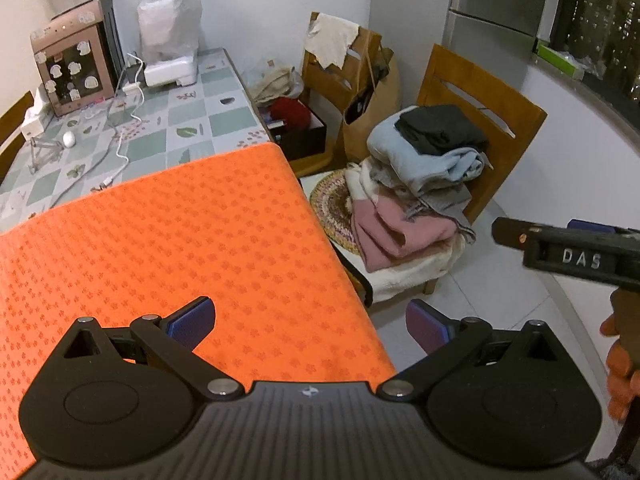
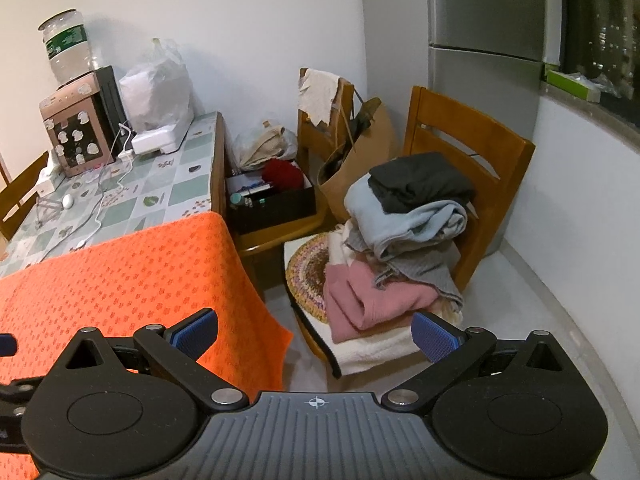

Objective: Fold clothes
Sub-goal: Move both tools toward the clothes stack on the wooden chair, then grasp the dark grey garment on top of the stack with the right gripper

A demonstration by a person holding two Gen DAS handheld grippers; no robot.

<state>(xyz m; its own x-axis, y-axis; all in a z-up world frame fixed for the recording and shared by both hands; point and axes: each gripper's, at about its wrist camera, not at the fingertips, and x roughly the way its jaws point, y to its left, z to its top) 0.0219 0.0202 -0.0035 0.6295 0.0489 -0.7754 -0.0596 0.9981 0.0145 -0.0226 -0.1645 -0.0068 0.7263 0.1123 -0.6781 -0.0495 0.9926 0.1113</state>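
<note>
On the far left a table (image 1: 192,120) with a green-and-white checked cover carries a pink box (image 1: 74,66), a water bottle (image 2: 66,50), a white bagged appliance (image 1: 170,32) and loose white cables (image 1: 120,136). An orange cloth (image 1: 180,248) covers the table's near end and hangs over its edge. The left gripper (image 1: 308,326) hovers above that cloth's right edge, its blue-padded jaws spread wide and empty. Right of the table, a black box (image 2: 272,204) holding a red bundle sits on a chair, with a brown paper bag (image 2: 360,160) beside it. Further right, a wooden chair (image 2: 472,152) bears the clothes (image 2: 400,240): a stack with a pink piece at the bottom, grey and pale blue above, and a dark one on top, resting on a round woven mat (image 2: 308,276). The right gripper (image 2: 316,338) points at this stack from above the floor, jaws wide apart, gripping nothing. A hand (image 1: 620,364) holds its handle. A grey fridge (image 2: 488,40) stands in the corner.
</note>
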